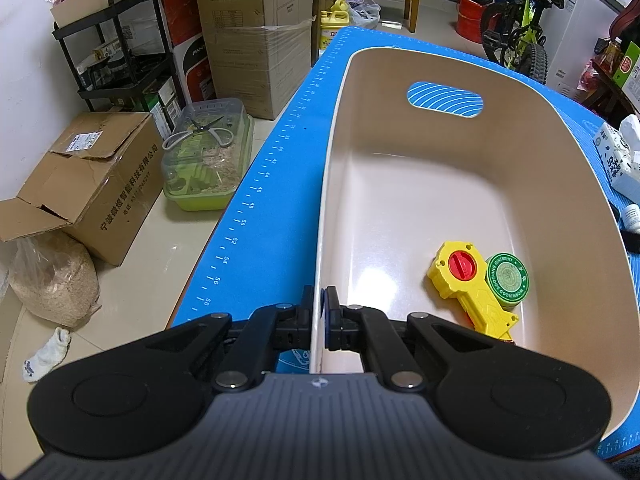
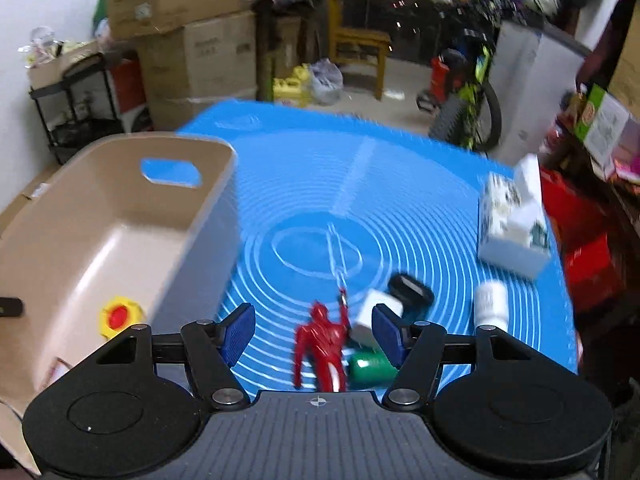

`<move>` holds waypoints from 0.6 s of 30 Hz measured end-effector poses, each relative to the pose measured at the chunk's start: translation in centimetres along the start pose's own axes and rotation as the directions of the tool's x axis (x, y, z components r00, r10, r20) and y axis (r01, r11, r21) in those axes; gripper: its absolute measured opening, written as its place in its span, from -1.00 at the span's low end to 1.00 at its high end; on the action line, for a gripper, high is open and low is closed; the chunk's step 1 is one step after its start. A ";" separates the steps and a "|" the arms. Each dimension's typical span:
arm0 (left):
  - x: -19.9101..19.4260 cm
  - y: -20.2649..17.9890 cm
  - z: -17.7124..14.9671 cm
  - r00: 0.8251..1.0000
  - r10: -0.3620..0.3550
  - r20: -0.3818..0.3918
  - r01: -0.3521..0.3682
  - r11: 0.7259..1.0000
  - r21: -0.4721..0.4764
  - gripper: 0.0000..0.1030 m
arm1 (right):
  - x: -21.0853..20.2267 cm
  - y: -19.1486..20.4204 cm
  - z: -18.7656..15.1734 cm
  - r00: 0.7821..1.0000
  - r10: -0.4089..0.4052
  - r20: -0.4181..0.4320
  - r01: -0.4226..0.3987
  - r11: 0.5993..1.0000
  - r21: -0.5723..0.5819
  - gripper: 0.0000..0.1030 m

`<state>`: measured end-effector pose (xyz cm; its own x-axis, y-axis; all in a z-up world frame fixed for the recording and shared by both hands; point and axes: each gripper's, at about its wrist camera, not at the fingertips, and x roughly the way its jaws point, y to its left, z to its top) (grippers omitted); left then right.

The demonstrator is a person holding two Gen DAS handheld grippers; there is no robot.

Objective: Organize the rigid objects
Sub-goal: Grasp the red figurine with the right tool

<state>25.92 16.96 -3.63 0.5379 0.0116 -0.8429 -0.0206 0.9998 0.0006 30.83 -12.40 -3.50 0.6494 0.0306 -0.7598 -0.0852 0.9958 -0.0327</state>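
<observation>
A beige plastic bin point(image 1: 332, 184) stands on the blue mat point(image 1: 256, 216). Inside it lie a yellow toy with a red knob point(image 1: 466, 284) and a green round tin point(image 1: 507, 280). My left gripper point(image 1: 319, 312) is shut on the bin's near left wall. In the right wrist view the bin point(image 2: 200, 216) is at the left, with the yellow toy point(image 2: 118, 316) in it. My right gripper point(image 2: 314, 334) is open above the mat point(image 2: 400, 184), with a red figure point(image 2: 322, 344) lying between its fingers. A green object point(image 2: 370, 368), a white block point(image 2: 374, 314), a black item point(image 2: 412, 292) and a white bottle point(image 2: 491, 304) lie close by.
A white tissue box point(image 2: 512, 224) stands on the mat's right side, also in the left wrist view point(image 1: 618, 160). Cardboard boxes point(image 1: 92, 184), a green lidded container point(image 1: 208, 156) and a sack point(image 1: 52, 276) are on the floor left of the table. A bicycle point(image 1: 520, 32) stands behind.
</observation>
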 end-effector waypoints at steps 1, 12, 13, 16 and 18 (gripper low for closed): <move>0.0 0.0 0.0 1.000 0.000 0.000 0.000 1.000 0.000 -0.88 | 0.7 -0.3 -0.4 1.000 0.002 -0.013 -0.002 1.000 0.006 0.38; -0.1 -0.1 -0.1 1.000 -0.001 0.000 0.001 1.000 -0.001 -0.88 | 5.1 -1.2 -2.6 0.990 -0.009 -0.143 0.010 1.000 0.011 0.00; -0.1 -0.1 -0.1 1.000 0.000 0.000 0.000 1.000 -0.001 -0.88 | 5.3 -1.1 -2.7 0.989 -0.008 -0.147 0.010 1.000 0.007 0.00; -0.1 -0.1 -0.1 1.000 0.001 0.000 -0.001 1.000 0.000 -0.88 | 6.3 -0.9 -2.9 0.985 -0.005 -0.170 0.005 1.000 -0.003 -0.03; -0.1 -0.1 -0.1 1.000 0.000 0.000 0.000 1.000 0.000 -0.88 | 6.5 -0.5 -3.1 0.988 -0.011 -0.155 0.008 1.000 -0.023 -0.07</move>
<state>25.83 16.88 -3.62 0.5379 0.0116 -0.8429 -0.0205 0.9998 0.0006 32.76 -12.93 -10.46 0.5257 0.0056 -0.8506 -0.0973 0.9938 -0.0536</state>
